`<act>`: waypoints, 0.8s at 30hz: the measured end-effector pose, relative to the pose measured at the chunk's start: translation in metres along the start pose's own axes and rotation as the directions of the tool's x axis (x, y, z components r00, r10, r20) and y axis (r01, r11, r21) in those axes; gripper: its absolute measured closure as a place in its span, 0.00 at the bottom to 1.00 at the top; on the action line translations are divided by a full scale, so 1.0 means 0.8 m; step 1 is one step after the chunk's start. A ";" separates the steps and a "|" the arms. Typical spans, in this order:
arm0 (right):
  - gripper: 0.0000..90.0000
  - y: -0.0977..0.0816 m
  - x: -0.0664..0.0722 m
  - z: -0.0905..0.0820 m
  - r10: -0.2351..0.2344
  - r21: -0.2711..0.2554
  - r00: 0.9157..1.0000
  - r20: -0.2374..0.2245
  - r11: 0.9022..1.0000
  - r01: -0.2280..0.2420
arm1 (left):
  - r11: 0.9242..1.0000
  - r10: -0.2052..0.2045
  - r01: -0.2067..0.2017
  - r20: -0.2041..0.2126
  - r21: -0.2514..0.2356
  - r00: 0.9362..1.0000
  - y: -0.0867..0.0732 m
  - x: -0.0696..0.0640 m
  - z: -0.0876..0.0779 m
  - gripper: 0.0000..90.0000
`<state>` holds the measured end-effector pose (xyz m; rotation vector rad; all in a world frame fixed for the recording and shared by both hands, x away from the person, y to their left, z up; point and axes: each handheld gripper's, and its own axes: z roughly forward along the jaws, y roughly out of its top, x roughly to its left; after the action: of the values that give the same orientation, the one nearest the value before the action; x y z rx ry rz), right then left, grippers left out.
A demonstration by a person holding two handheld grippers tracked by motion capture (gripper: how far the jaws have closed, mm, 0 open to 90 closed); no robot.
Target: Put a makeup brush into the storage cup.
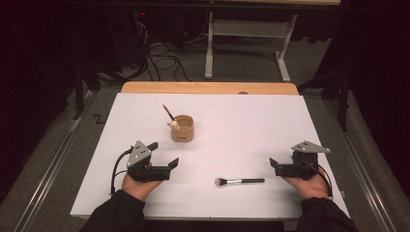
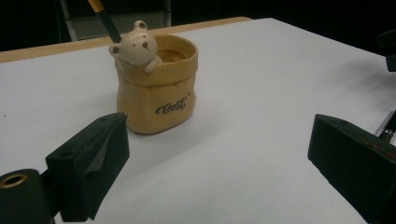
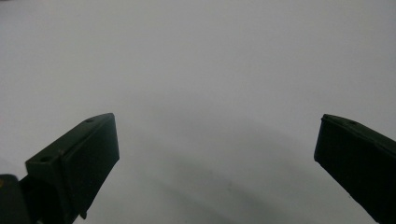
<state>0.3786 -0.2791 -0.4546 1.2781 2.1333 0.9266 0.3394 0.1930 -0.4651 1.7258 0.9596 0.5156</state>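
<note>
step in hand: both grippers rest low on the white bench (image 1: 270,121), 1 at each near corner; the work looks to be picking up the makeup brush (image 1: 239,181) and standing it in the bear pot (image 1: 183,128), and no reach has begun yet.
left gripper (image 1: 163,155): held in the person's left hand, fingers (image 2: 91,158) spread wide with nothing between them; it looks toward the pot.
right gripper (image 1: 274,165): fingers (image 3: 79,158) wide apart over bare bench, nothing gripped; it sits near the handle end of the brush.
brush place: flat on the bench between the 2 grippers, nearer the right one, well apart from the pot.
brush axis: long axis runs left-right across the bench; bristle head points toward the left gripper, dark handle toward the right.
pot: upright, toward the far middle, a dark pencil (image 1: 168,112) already leaning out of it beside the bear.
how to do it well: I would take the handle crosswise near its middle with the right gripper, close firmly, lift, tip it upright, and lower it clear of the pencil.
</note>
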 end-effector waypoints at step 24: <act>0.00 0.001 0.002 -0.001 -0.081 0.218 0.996 -0.045 0.972 0.089 | 1.000 -0.019 0.019 0.005 0.007 1.000 -0.001 0.002 -0.006 0.07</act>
<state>0.3776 -0.2776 -0.4540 1.2689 2.3521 0.6971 0.3369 0.1973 -0.4641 1.7217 0.9738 0.4957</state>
